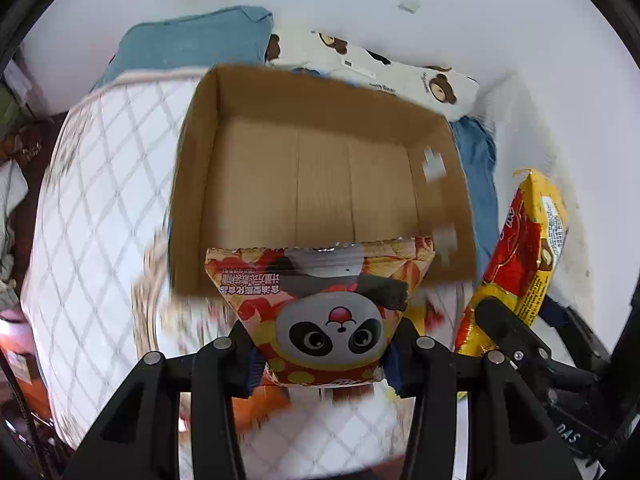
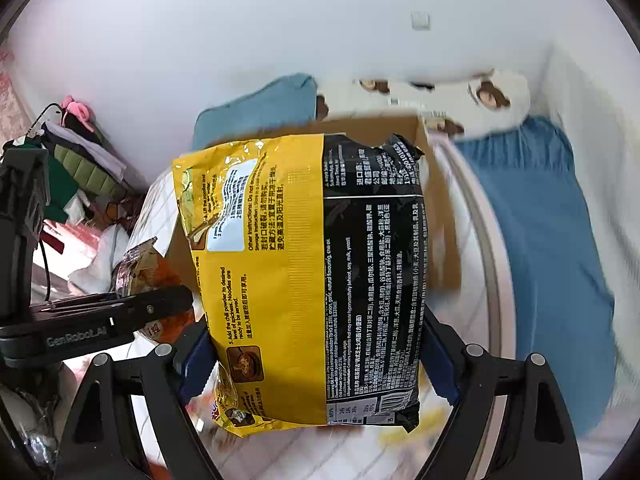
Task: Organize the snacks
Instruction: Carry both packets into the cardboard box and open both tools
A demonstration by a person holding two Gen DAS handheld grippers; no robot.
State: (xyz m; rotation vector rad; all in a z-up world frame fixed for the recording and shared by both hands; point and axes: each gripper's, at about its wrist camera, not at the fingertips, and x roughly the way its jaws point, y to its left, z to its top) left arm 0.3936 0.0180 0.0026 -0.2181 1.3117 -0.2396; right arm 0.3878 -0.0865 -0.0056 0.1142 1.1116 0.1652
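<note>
Hidden: noodle packet [image 2: 316, 280] blocks most of the cardboard box [image 2: 436, 216] in the right wrist view; background smeared by blur.
Left gripper [image 1: 320, 354]: jaws closed partway on the panda snack bag [image 1: 320, 312], pinched at both sides, held over the near rim of the box [image 1: 320, 184].
Right gripper [image 2: 316, 356]: jaws spread wide, clamping the yellow-and-black packet, which is upright just before the box.
Surface: white quilted mattress [image 1: 92, 208]; blue pillow [image 1: 192, 44], bear-print pillow [image 1: 400, 76] behind.
Room: white wall [image 2: 280, 20]; clothes pile [image 2: 76, 160] at left.
</note>
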